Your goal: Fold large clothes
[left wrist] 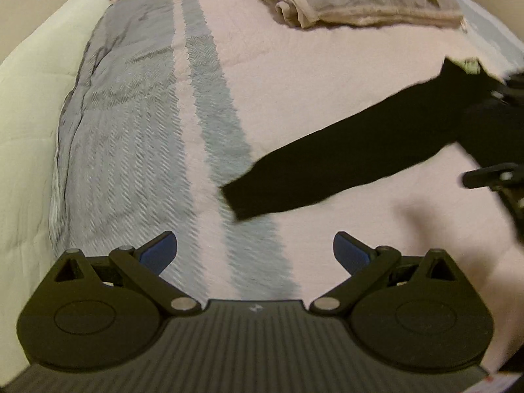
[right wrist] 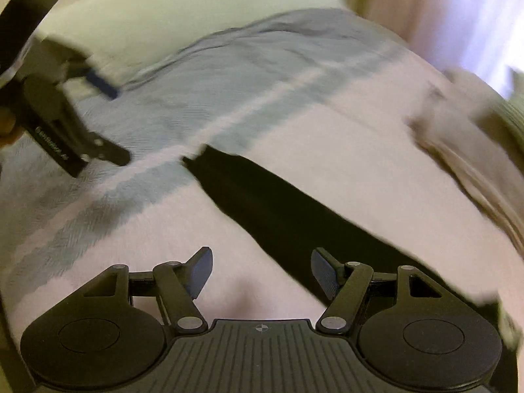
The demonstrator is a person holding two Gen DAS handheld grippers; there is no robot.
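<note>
Left gripper (left wrist: 254,251): jaws standing wide apart, gripping nothing, hovering over the bed.
Right gripper (right wrist: 262,270): jaws likewise spread wide and empty, hanging above the black garment.
Black garment (left wrist: 344,160): lying flat on the bedspread (left wrist: 311,75), one long sleeve stretching toward the grey stripe (left wrist: 216,104).
Folded clothes (left wrist: 360,3): sitting stacked at the far edge.

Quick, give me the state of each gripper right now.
Left gripper: open, holding nothing, above the striped bedspread.
Right gripper: open, holding nothing, just over the black sleeve.
</note>
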